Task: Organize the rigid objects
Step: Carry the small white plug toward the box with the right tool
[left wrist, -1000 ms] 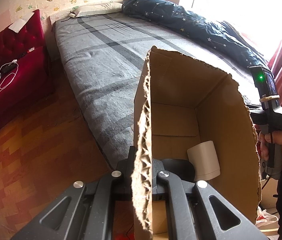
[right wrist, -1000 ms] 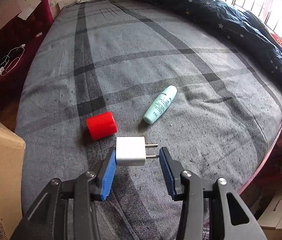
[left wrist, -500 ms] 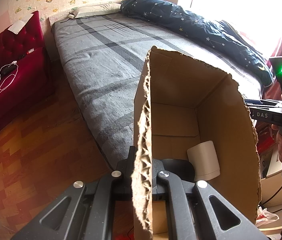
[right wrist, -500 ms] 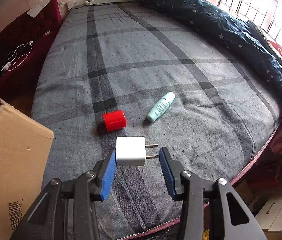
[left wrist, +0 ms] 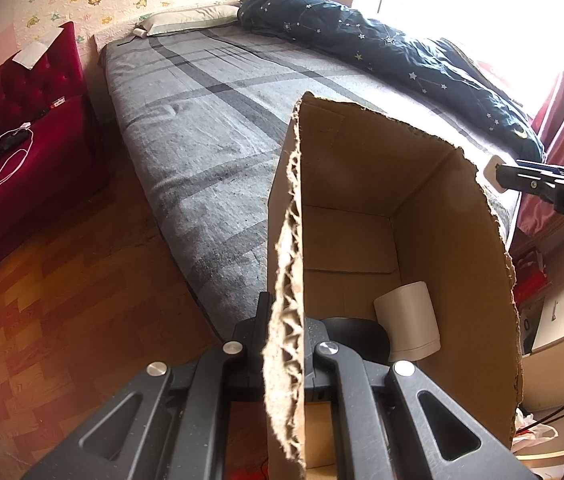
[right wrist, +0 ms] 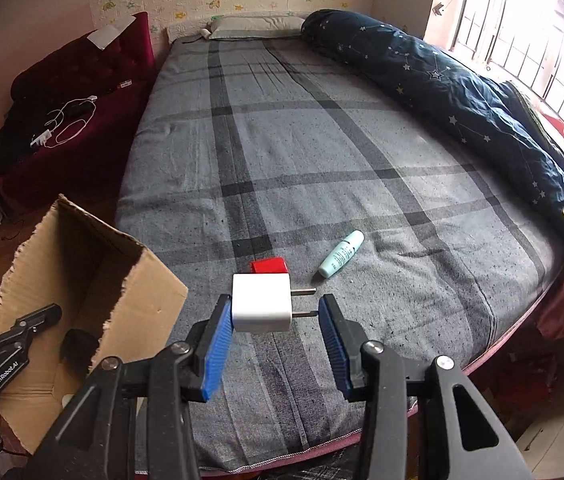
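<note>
My left gripper (left wrist: 284,332) is shut on the torn near wall of an open cardboard box (left wrist: 454,248), which stands beside the bed. A white cylinder (left wrist: 410,320) lies inside the box. My right gripper (right wrist: 275,312) is shut on a white charger plug (right wrist: 261,302), prongs against the right pad, held in the air above the bed's near edge. In the left wrist view the plug (left wrist: 489,168) shows just past the box's right rim. A red block (right wrist: 269,266) and a mint tube (right wrist: 341,254) lie on the grey plaid bed (right wrist: 322,140). The box (right wrist: 137,292) is at lower left.
A dark blue starred duvet (right wrist: 462,92) runs along the bed's right side under the window. A pillow (right wrist: 253,24) lies at the head. A red sofa (right wrist: 61,120) with cables stands left of the bed. Wooden floor (left wrist: 61,300) lies left of the box.
My right gripper has risen with the plug and drawn back from the red block and tube toward the box. The left gripper and box have stayed put.
</note>
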Motion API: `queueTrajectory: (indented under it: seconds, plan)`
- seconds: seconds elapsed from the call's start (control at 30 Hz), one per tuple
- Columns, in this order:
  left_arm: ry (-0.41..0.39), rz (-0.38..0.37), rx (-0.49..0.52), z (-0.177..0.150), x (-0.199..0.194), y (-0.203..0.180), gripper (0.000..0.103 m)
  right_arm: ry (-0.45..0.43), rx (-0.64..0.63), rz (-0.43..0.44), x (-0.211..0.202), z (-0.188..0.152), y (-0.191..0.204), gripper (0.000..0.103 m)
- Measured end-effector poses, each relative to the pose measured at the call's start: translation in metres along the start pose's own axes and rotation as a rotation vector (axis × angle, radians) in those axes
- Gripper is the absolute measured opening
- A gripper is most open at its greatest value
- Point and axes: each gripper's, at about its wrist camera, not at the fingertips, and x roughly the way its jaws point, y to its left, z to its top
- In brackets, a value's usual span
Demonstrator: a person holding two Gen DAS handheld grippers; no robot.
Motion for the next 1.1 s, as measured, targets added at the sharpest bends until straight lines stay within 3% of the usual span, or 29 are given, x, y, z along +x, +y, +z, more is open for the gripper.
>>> queueTrajectory:
  seconds: [0.43, 1.1]
  plan:
    - [0.008, -0.010, 0.006, 0.000, 0.004, -0.006, 0.007, -0.084, -0.141, 0.122, -0.041, 0.007, 0.062, 0.046]
    - [0.001, -0.020, 0.022, 0.002, 0.003, -0.008, 0.007, 0.023, -0.230, 0.217, 0.002, -0.012, 0.111, 0.046]
